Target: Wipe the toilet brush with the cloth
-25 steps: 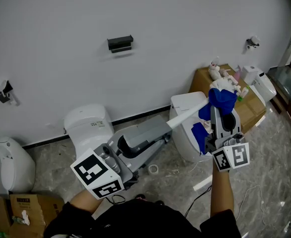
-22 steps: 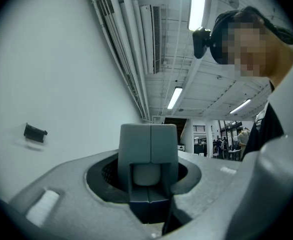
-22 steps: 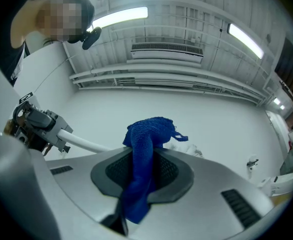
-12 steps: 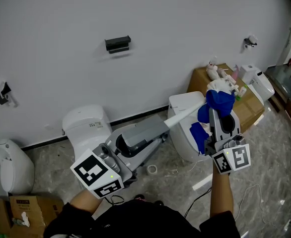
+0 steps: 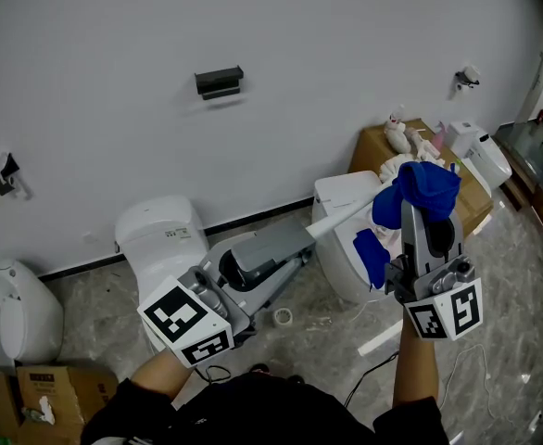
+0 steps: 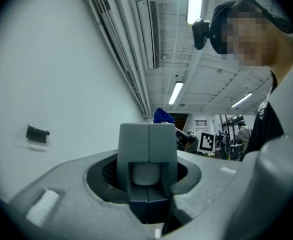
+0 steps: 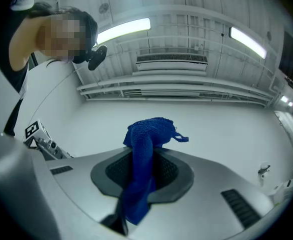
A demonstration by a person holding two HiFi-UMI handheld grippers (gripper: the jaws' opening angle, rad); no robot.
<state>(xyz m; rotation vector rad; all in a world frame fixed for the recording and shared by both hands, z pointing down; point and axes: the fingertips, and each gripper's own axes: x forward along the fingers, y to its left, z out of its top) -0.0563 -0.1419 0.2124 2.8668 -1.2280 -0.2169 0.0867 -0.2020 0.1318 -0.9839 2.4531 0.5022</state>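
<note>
White toilet brush (image 5: 346, 213), slim handle, slants up-right twd blue cloth (image 5: 424, 188) (R gripper (image 5: 426, 228) pinches it); L gripper (image 6: 147, 151) clamps handle.

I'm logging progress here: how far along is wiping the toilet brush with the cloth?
Done: the left gripper clamps the toilet brush by its white handle, and the right gripper pinches the blue cloth. In hand: the cloth sits bunched at the handle's far end. Left: no cleaned stretch shows, so the wiping itself probably remains.
</note>
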